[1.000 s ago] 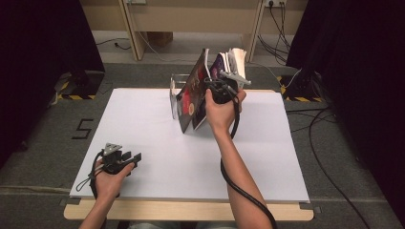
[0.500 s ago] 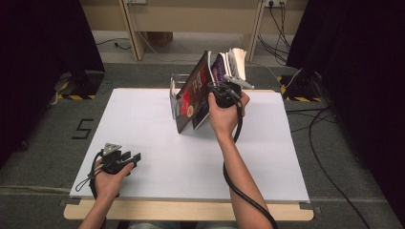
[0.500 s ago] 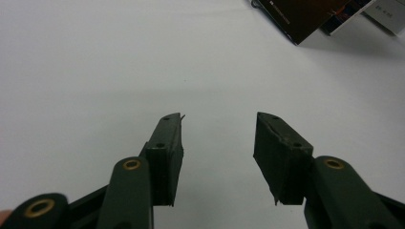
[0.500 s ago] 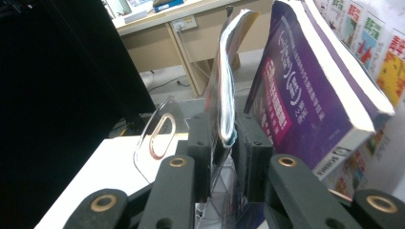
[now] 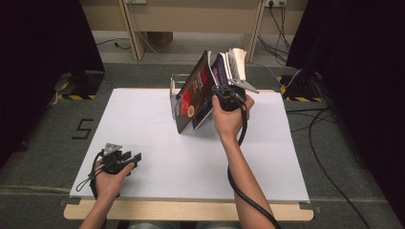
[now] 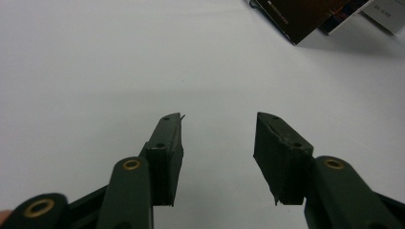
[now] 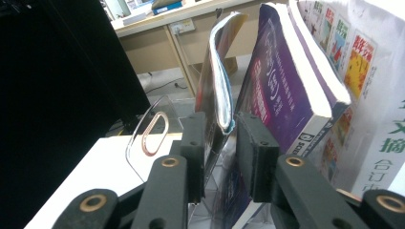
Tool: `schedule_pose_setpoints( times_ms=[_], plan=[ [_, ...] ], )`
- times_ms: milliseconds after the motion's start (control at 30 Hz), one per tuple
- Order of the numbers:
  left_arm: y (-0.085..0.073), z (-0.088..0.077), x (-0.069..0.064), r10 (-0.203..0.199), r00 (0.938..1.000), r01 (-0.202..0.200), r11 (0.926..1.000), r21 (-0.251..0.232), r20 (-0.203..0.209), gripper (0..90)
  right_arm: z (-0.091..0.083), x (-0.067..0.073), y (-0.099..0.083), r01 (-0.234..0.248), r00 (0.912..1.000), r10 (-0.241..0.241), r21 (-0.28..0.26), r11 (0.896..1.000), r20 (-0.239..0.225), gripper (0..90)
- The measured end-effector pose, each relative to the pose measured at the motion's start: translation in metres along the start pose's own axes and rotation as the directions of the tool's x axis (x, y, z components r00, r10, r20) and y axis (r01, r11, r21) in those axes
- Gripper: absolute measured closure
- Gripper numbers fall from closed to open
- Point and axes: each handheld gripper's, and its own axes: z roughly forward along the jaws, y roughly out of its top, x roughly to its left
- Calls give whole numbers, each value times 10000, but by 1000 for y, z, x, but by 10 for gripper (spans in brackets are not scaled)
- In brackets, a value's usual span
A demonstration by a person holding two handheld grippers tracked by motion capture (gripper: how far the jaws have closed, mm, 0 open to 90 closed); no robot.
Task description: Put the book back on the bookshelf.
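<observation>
Right gripper view: the right gripper (image 7: pixel 224 157) has just been opening, its jaws now slack around a thin glossy dark-covered magazine (image 7: pixel 215 81) standing in the clear acrylic book rack (image 7: pixel 153 131) near the white table's (image 5: pixel 143 124) far edge. Placement looks nearly finished; withdrawal remains. The left gripper (image 6: pixel 217 143) rests half-open and empty near the front-left corner.

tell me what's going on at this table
A person holds a gripper in each hand at a white table. The right gripper is up at a clear book stand at the far side, its jaws around the edge of a thin magazine that leans beside a purple book. Those jaws have just been opening, with the magazine between them. The left gripper rests open on the table near the front edge, holding nothing.
</observation>
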Motion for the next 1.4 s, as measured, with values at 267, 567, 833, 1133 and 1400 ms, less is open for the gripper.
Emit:
schedule_pose_setpoints(
  times_ms=[267,567,833,1133,1400],
  plan=[
    [0,0,-1,23,10000,-23,10000,18,11,518,-7,-2,0,165,9999,-166,-101,9998,-37,694],
    [-1,0,-1,24,10000,-24,10000,20,18,518,-15,-8,-4,89,9999,-90,-123,9999,-71,684],
    [0,0,-1,41,10000,-41,10000,18,5,518,-19,-9,-7,174,9998,-174,-66,9998,-46,684],
    [0,-1,-1,26,10000,-26,10000,2,2,518,-22,-7,-8,355,9994,-355,0,9994,-65,681],
    [0,-1,-1,28,10000,-28,10000,-7,1,518,-24,-9,-9,459,9989,-459,50,9989,-65,677]
  ],
)
